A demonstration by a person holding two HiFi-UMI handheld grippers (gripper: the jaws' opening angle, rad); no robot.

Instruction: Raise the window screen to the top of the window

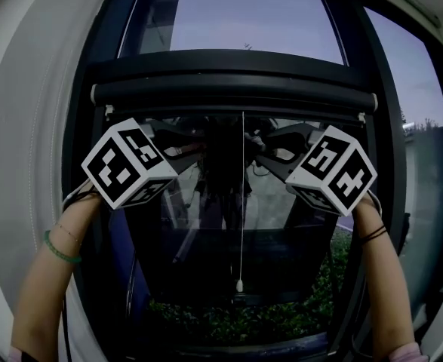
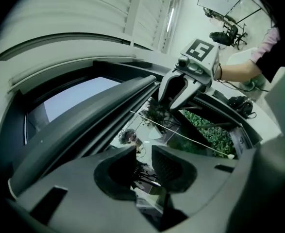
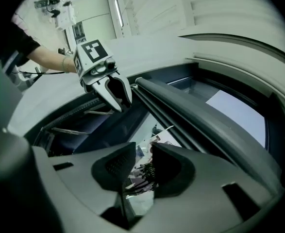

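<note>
The window screen's dark bar [image 1: 232, 90] lies level high in the window frame, and the glass under it is uncovered. My left gripper [image 1: 193, 146] and right gripper [image 1: 272, 148] hang just under the bar, pointing at each other on either side of the thin pull cord [image 1: 242, 202]. In the left gripper view the bar [image 2: 108, 106] runs diagonally past my left gripper [image 2: 142, 160], whose jaws stand apart and empty. In the right gripper view the bar [image 3: 195, 115] passes my right gripper [image 3: 143, 165], also open with nothing between the pads.
The cord ends in a small white knob [image 1: 238, 285] low over the pane. The dark window frame [image 1: 100, 202] borders both sides, with white wall [image 1: 25, 127] to the left. Green shrubs [image 1: 281, 319] show outside below.
</note>
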